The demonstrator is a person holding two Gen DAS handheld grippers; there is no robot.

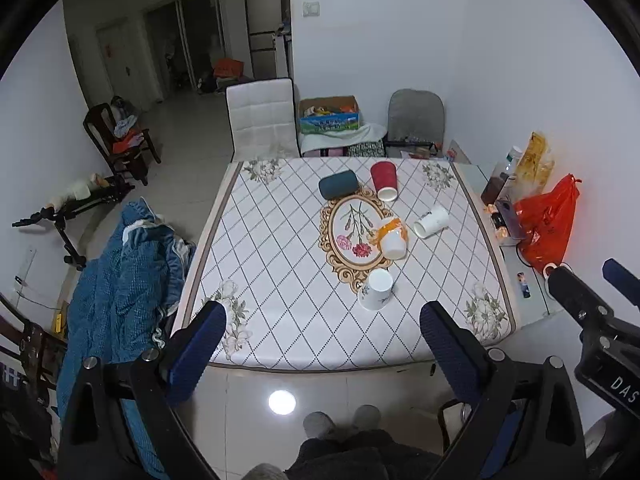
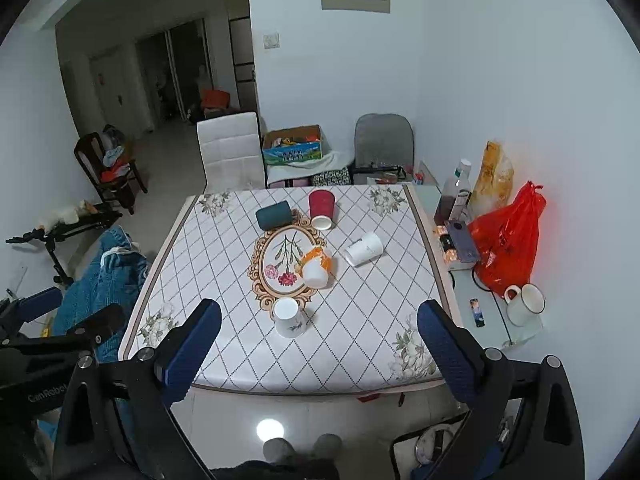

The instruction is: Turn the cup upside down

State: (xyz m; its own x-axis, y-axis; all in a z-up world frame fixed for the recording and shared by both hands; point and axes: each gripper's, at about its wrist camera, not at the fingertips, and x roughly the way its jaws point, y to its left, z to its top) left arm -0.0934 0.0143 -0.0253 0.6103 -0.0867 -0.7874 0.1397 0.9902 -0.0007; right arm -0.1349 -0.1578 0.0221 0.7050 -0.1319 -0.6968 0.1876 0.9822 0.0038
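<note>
Left gripper (image 1: 323,330): hanging above the near table edge, jaws spread wide, gripping nothing.
Right gripper (image 2: 319,332): hanging beside it, jaws spread wide too, gripping nothing.
White cup (image 1: 376,290): sitting upside down on the table (image 1: 280,280), close to us.
Other cups: the orange cup (image 1: 392,238), plain white cup (image 1: 431,221), red cup (image 1: 385,180) and dark blue cup (image 1: 338,185) are lying on their sides.
Writing: "DAS" is showing on the right gripper's body; "Gen Robo" on the left one's.

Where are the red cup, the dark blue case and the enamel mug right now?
red cup (image 1: 383,176), left wrist view, on its side wall
dark blue case (image 1: 338,185), left wrist view, on its top
enamel mug (image 2: 527,305), right wrist view, on its body
</note>
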